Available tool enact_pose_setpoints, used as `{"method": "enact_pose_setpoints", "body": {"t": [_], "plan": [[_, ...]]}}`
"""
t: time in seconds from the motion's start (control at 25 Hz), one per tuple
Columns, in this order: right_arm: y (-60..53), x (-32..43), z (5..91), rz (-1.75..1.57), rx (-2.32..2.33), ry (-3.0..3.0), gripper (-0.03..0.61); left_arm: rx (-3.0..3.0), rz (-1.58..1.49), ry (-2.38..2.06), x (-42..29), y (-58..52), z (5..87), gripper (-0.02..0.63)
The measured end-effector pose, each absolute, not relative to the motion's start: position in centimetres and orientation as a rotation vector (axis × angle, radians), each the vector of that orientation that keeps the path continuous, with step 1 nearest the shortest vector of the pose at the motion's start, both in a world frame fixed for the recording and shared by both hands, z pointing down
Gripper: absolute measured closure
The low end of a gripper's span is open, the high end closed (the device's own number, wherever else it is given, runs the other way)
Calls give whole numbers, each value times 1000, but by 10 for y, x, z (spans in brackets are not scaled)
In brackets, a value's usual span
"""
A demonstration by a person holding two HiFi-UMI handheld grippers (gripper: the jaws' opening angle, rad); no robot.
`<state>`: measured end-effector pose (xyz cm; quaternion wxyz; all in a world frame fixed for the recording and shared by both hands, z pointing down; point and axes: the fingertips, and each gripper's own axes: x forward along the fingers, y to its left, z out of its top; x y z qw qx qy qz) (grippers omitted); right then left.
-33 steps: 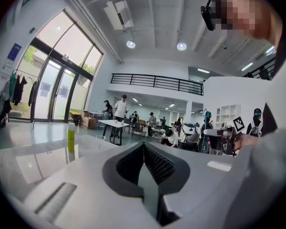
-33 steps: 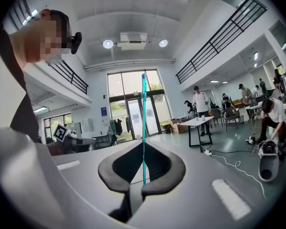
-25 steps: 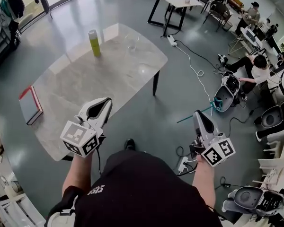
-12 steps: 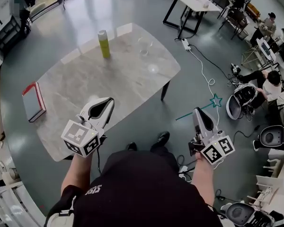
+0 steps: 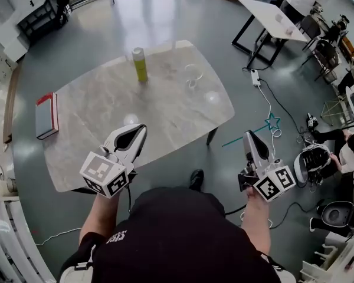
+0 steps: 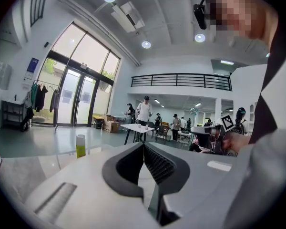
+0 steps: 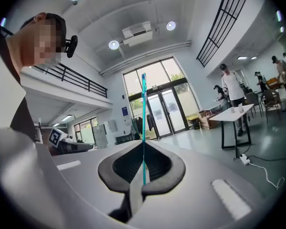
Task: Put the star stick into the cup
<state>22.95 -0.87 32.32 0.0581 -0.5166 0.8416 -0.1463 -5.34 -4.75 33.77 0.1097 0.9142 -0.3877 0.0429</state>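
Holding the star stick [image 5: 261,130] is your right gripper [image 5: 248,135], its jaws clenched on the thin teal shaft partway along its length. In the right gripper view the shaft [image 7: 143,99] stands straight up between the closed pads, pinned and centred. The star end points out over the floor, away from the table [image 5: 94,128], and the plain end points back toward the table's edge.

The stick is off the table, beside its right side and well apart from the cup [image 5: 192,75]. That clear cup stands upright on the far half of the tabletop, near the yellow-green bottle [image 5: 140,64]. A red book [image 5: 46,115] lies at the left edge, out of the way.

Your left gripper [image 5: 143,127] hovers over the near edge of the table with its jaws together and nothing between them.

Judgement: the grasp is done and the carry to the cup is the step in hand. The next move calls for you to bring the right gripper above the cup, tilt the plain end downward, align it with the narrow mouth, lower it and only then let go. The cup looks light; a sideways knock could tip it.
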Motion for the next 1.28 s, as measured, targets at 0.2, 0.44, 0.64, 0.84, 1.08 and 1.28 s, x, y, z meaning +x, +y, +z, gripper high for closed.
{"method": "enact_pose_setpoints", "body": {"t": [0.2,0.44,0.64,0.84,1.08,1.28], "plan": [[-59,271,318,-455,-1439,2632,560,2637,128,-1251,-9,-71,331,609],[-100,304,328,-514,-1302,2705,560,2560,119,-1379,27,-91,331,609],[-156,299,328,-515,-1223,2767,560,2526,91,-1397,44,-126,336,609],[-191,275,328,-500,-1195,2814,560,2549,182,-1500,32,-148,346,609],[-250,247,337,-548,-1184,2855,560,2566,216,-1447,35,-195,364,609],[-298,212,351,-592,-1156,2870,560,2494,118,-1379,28,-233,378,609]]}}
